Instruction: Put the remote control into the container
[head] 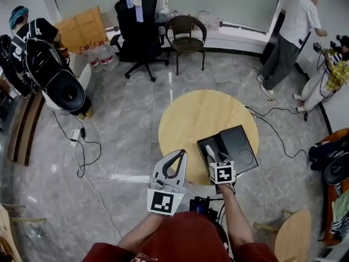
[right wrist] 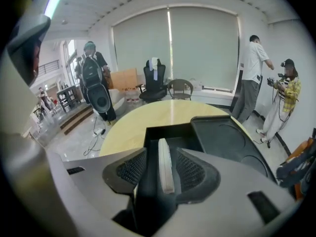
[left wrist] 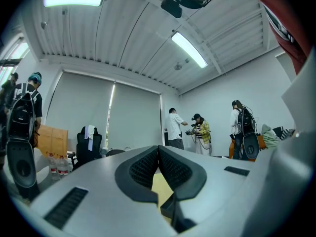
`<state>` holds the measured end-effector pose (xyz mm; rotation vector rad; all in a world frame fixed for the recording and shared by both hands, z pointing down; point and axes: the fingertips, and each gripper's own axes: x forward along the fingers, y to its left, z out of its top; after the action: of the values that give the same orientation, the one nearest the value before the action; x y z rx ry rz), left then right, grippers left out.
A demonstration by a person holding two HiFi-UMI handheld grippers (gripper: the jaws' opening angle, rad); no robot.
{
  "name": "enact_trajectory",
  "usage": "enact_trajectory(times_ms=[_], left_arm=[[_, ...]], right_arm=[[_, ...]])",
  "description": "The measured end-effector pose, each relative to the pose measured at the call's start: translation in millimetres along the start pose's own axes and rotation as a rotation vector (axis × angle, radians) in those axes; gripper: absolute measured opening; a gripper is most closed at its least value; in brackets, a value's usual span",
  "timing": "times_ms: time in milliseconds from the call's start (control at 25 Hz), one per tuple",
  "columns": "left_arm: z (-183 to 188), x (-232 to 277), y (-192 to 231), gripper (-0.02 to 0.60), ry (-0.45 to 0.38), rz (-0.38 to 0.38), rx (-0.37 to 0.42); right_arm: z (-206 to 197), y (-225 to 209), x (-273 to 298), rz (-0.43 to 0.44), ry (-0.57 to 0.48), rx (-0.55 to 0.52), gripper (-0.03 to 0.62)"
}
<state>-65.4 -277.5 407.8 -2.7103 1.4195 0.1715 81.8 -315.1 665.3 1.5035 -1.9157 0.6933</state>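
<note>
remote control (right wrist: pixel 165 164): white and thin, standing on its edge in the deep part of the container (right wrist: pixel 168 131) on the round table (right wrist: pixel 148 115).
right gripper (right wrist: pixel 161 157): jaws spread wide, with the remote between them and a gap on each side.
left gripper (left wrist: pixel 158 151): jaws pressed together, nothing in them.
how it handles: likely light, hard and smooth, so it may slip.
where to hold: its 2 long sides, near the middle.
</note>
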Motion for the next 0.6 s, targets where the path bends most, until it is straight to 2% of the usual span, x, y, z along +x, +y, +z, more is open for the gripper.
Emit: enact_trajectory(times_ms=[600], left_arm=[[-4.3,2.8,-0.2,0.015,0.004,-0.002,-0.024]], right_arm=[[99.1,31.8,-135.5,0.049,-0.412,-0.002,0.179]])
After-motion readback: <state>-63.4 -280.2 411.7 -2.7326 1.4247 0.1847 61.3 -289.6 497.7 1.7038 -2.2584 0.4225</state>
